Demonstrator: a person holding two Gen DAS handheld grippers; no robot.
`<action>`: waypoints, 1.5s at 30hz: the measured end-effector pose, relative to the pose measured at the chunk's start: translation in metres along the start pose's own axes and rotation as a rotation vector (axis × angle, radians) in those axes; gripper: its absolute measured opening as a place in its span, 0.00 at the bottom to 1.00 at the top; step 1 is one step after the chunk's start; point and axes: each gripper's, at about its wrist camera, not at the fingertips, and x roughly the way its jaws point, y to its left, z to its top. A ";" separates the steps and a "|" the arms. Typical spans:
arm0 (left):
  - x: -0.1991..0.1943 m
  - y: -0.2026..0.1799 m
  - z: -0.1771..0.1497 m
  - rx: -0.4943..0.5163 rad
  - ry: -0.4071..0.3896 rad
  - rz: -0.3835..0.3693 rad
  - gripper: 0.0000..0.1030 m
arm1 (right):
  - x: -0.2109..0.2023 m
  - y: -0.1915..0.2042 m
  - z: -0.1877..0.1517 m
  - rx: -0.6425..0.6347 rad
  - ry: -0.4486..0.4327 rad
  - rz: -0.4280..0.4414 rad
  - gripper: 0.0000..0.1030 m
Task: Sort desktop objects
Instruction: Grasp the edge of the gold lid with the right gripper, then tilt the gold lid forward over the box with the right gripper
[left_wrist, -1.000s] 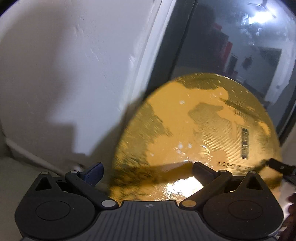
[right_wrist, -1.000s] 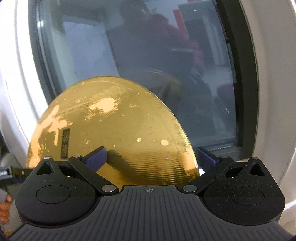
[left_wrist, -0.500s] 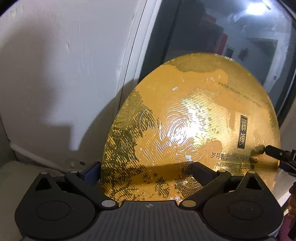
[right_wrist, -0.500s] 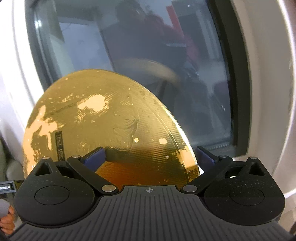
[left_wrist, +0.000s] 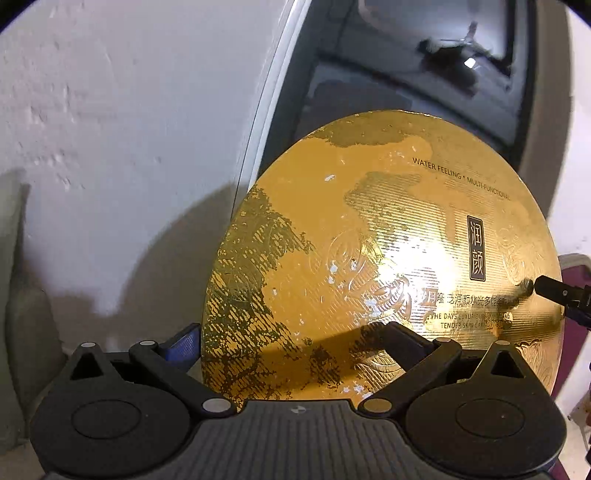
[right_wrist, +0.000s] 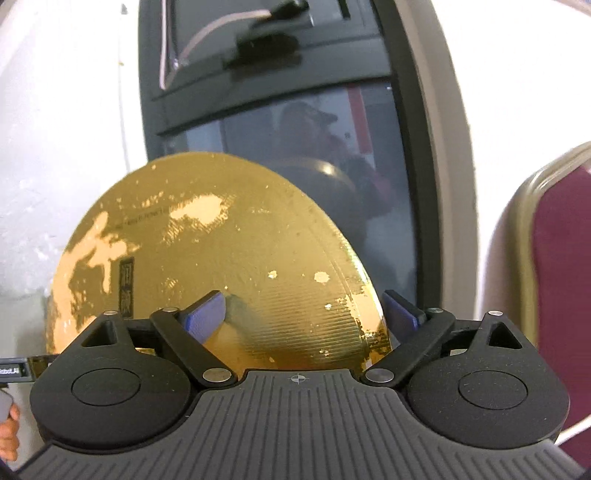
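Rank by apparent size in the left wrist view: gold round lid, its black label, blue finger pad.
1. gold round lid, largest by far
2. black label and blue finger pad: look alike; the pad sits nearer the camera, so unranked

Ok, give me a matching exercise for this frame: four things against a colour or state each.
Things:
1 gold round box
2 chair
3 window frame
4 wall

Colour or state:
A white
B maroon
C dark grey
D held between the left gripper and the right gripper

Pairs: 1-D, 2-B, 3-C, 4-A.
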 end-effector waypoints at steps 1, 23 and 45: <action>-0.011 -0.004 -0.001 0.009 -0.001 -0.001 0.98 | -0.013 0.001 0.001 0.004 0.016 0.001 0.92; -0.158 -0.066 -0.152 0.020 0.295 -0.181 0.98 | -0.255 -0.023 -0.101 0.071 0.339 -0.299 0.92; -0.121 -0.147 -0.219 0.253 0.483 -0.330 0.98 | -0.339 -0.120 -0.177 0.403 0.446 -0.572 0.92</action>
